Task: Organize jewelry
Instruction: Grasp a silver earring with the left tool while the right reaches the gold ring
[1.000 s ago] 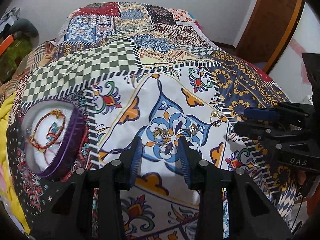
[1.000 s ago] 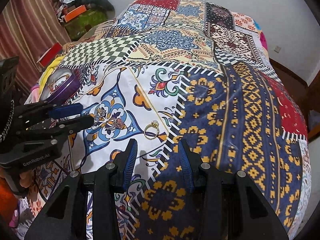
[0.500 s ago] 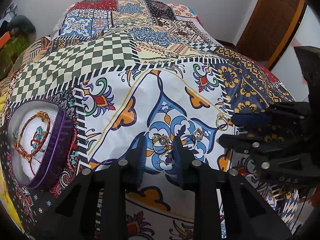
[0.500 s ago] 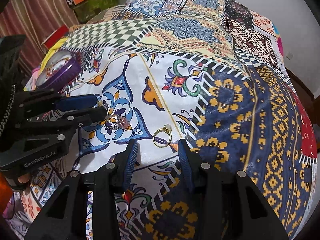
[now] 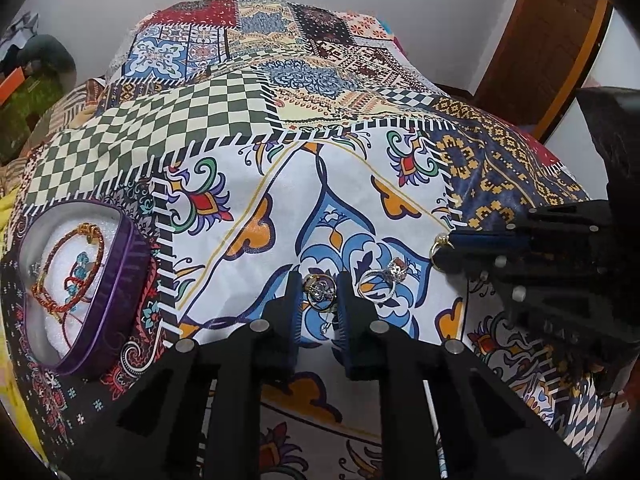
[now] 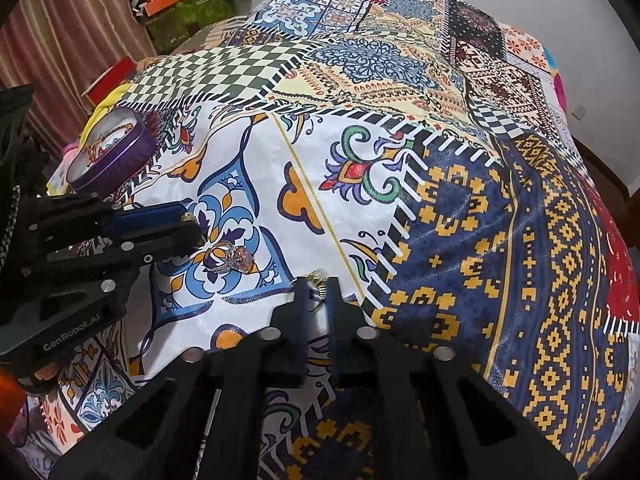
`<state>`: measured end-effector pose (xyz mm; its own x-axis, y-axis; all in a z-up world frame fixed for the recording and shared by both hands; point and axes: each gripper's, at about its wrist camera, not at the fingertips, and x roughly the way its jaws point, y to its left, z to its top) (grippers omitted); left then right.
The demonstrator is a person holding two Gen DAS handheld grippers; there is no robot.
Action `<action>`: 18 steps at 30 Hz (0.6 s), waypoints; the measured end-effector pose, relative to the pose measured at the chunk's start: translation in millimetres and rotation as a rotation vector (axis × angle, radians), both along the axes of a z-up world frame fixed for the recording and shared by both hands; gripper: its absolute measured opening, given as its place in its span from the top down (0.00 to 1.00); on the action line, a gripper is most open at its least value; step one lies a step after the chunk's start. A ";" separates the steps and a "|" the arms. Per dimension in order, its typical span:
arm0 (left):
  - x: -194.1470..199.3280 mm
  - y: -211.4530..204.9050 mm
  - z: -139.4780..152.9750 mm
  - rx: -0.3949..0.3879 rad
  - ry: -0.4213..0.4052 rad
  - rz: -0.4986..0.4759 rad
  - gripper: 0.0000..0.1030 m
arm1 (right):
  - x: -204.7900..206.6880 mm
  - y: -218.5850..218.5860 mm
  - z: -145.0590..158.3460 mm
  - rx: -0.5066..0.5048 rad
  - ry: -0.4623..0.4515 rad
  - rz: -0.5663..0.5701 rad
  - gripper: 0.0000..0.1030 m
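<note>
- Bedspread (image 5: 304, 92): patchwork print covering the bed, with checkered, floral and navy-and-gold panels; all the jewelry lies on or near its white floral panel.
- Left gripper (image 5: 318, 300): fingers narrowed around a small stone-set ring (image 5: 319, 291) on the blue flower motif; the ring sits between the blue pads, but actual contact cannot be told.
- Right gripper (image 6: 317, 294): fingers drawn close together on a gold ring (image 6: 318, 279), whose top shows just past the fingertips, at the edge of the white panel beside the navy one.
- Silver ring with a pinkish stone (image 5: 383, 278): lies loose on the white panel, between the two grippers, touching neither.
- Purple tin (image 5: 132, 280): open, white-lined, at the left edge of the bed, well apart from the rings; holds a red-and-gold beaded bracelet (image 5: 66, 268) and a piece with turquoise stones.
- Wooden door (image 5: 548, 40): brown, beyond the far right corner of the bed.
</note>
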<state>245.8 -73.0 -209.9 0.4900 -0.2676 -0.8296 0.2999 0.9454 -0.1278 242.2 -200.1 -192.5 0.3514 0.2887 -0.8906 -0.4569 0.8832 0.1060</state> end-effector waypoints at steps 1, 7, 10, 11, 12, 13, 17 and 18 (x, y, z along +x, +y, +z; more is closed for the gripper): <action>-1.5 0.0 0.9 0.001 -0.002 0.002 0.85 | -0.4 -0.4 0.5 0.002 -0.001 -0.004 0.94; -10.3 5.8 15.0 0.005 -0.032 0.020 0.85 | -4.9 -2.7 9.5 0.002 -0.040 -0.017 0.94; -15.5 10.8 27.4 0.010 -0.064 0.030 0.85 | -7.5 -3.5 14.8 0.011 -0.049 -0.015 0.94; -18.4 13.6 33.5 0.010 -0.080 0.036 0.85 | -8.4 -3.8 16.1 0.021 -0.040 -0.010 0.94; -20.3 15.1 37.3 0.009 -0.091 0.040 0.85 | -9.0 -4.4 16.8 0.028 -0.027 -0.010 0.94; -22.8 17.7 41.6 0.008 -0.102 0.044 0.85 | -9.4 -4.8 17.0 0.032 -0.013 -0.014 0.93; -33.8 28.2 55.0 0.016 -0.143 0.061 0.85 | -8.6 -1.4 10.9 -0.001 0.018 -0.018 0.66; -34.8 29.9 56.3 0.018 -0.147 0.064 0.85 | -8.5 0.8 8.6 -0.015 0.018 -0.014 0.66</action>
